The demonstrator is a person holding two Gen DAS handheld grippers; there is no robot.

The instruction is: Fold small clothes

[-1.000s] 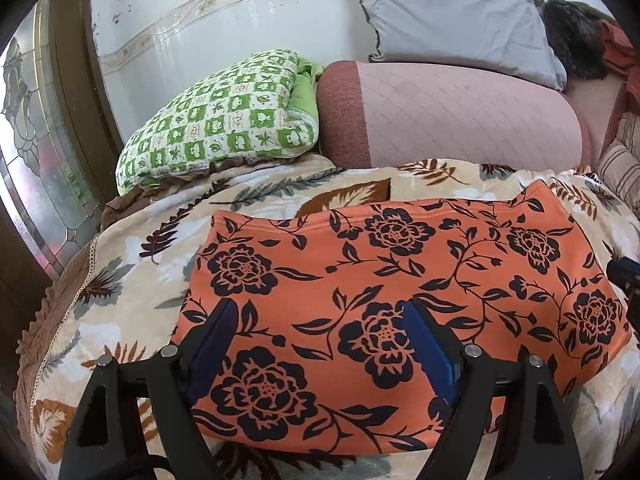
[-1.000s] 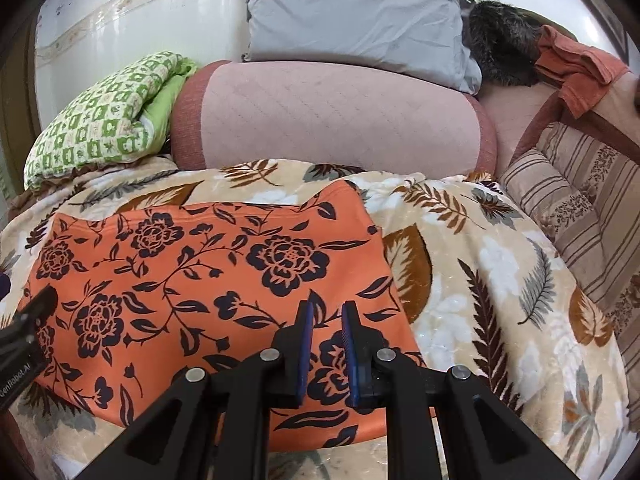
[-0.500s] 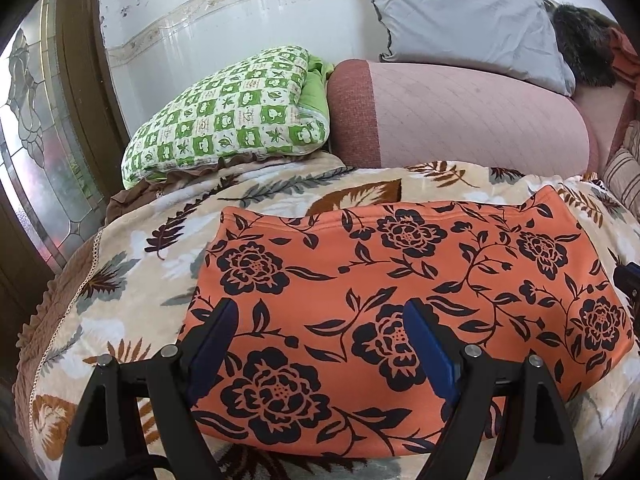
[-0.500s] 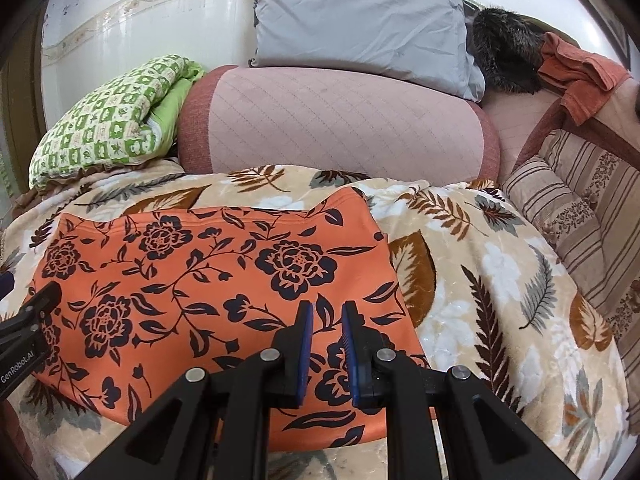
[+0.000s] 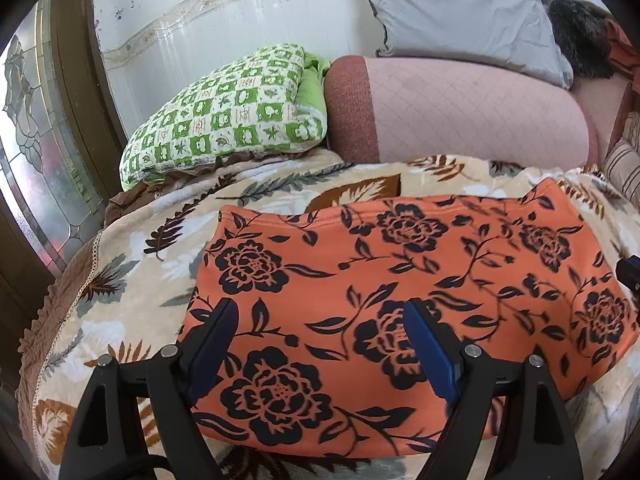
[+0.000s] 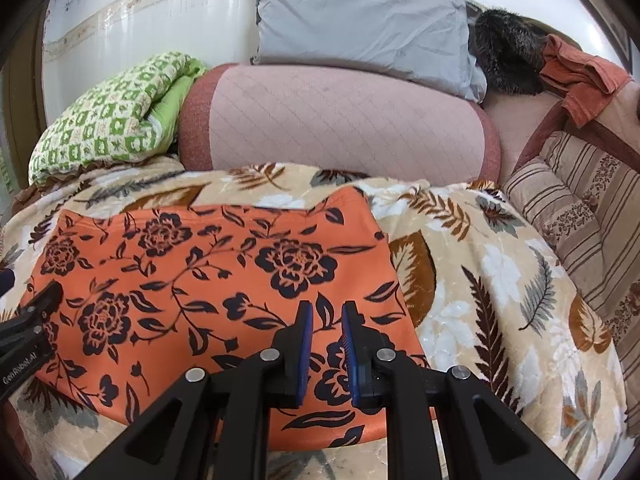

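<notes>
The orange floral garment (image 5: 400, 292) lies spread flat on the leaf-patterned blanket (image 6: 500, 280) that covers the bed, its long near edge running along the blanket's near edge and its far hemmed edge facing the pink bolster (image 6: 340, 120). It looks like thin, soft knit cloth: light, limp, with no stiffness of its own, so any lifted part will likely droop and drag the rest. The plush blanket under it probably gives some friction, which should keep the unlifted part from sliding much.

The left gripper (image 5: 320, 344) hovers over the garment's near left part with its jaws spread wide and nothing between them. The right gripper (image 6: 325, 344) hangs over the near right part, its blue pads (image 6: 306, 352) drawn close together with a narrow gap, pinching no cloth as far as can be seen.

The best holds, by my reading, are the two near corners, or the near edge just inside them, each pinched through all the layers so the fabric does not split apart when raised. A pinch in the middle of the panel would only bunch it. The far corners (image 6: 352, 196) stand up in small peaks and may need smoothing after a fold.
</notes>
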